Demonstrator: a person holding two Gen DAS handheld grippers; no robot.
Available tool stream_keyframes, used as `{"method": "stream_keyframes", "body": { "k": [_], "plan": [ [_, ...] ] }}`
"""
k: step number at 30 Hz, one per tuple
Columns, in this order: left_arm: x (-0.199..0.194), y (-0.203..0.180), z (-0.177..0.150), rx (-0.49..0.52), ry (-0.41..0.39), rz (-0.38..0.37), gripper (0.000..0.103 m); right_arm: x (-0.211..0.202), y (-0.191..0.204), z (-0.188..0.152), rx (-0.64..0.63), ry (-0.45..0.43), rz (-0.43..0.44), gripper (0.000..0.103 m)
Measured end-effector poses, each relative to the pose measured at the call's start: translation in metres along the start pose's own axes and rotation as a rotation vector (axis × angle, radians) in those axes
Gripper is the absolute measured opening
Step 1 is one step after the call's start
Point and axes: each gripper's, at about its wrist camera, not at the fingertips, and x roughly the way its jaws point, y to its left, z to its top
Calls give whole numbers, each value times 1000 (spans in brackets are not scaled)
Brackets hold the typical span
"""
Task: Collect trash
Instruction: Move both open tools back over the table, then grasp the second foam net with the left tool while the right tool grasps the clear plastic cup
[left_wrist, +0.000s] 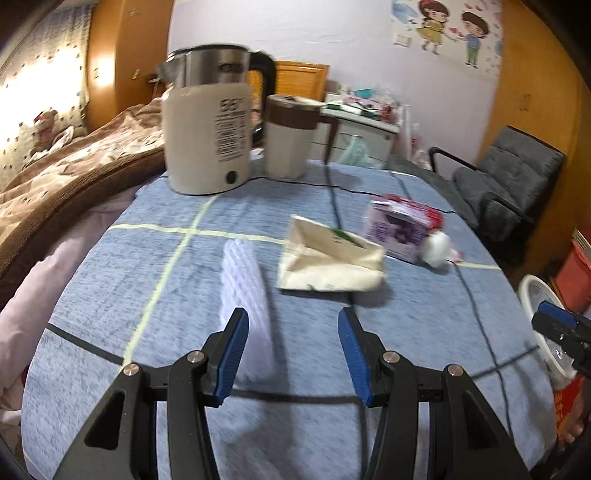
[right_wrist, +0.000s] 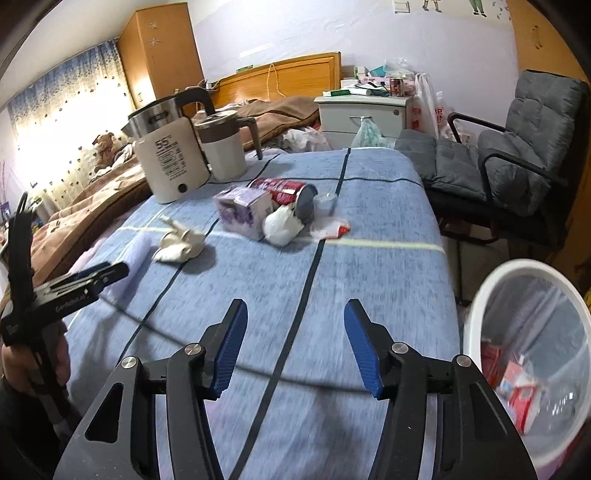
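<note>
I'm holding my left gripper (left_wrist: 291, 347) over the blue tablecloth (left_wrist: 110, 288), jaws apart, nothing between the pads. A white ridged pad (left_wrist: 245, 291) is lying just ahead, its near end crossing behind my left finger (left_wrist: 231, 354). A crumpled cream wrapper (left_wrist: 328, 258) is sitting farther ahead, slightly right. Beyond it a purple carton (left_wrist: 395, 229) and a white wad (left_wrist: 437, 249) are touching each other. My right gripper (right_wrist: 295, 343) is also gaping, empty, hovering over bare cloth; the trash pile is lying well ahead. The white bin (right_wrist: 480, 295) is standing just right of it, off the table edge, with red packaging inside.
</note>
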Motion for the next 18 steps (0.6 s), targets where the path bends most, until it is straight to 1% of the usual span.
{"method": "stream_keyframes", "body": {
  "k": [3,7,13,15,16,18],
  "plan": [
    [12,8,3,-14,18,41,52,16,-6,17,2,1,-25,56],
    [23,15,5,-18,28,46,52,43,-15,39,5,9,-53,56],
    [41,22,7,-53,86,18,52,78,-25,62,6,27,-78,56],
    [44,23,7,-60,101,3,50,91,-30,71,11,34,-78,56],
    [45,22,7,-60,107,1,47,97,-32,75,15,38,-78,55],
    [45,22,6,-56,112,-3,44,106,-33,79,12,44,-83,52]
  ]
}}
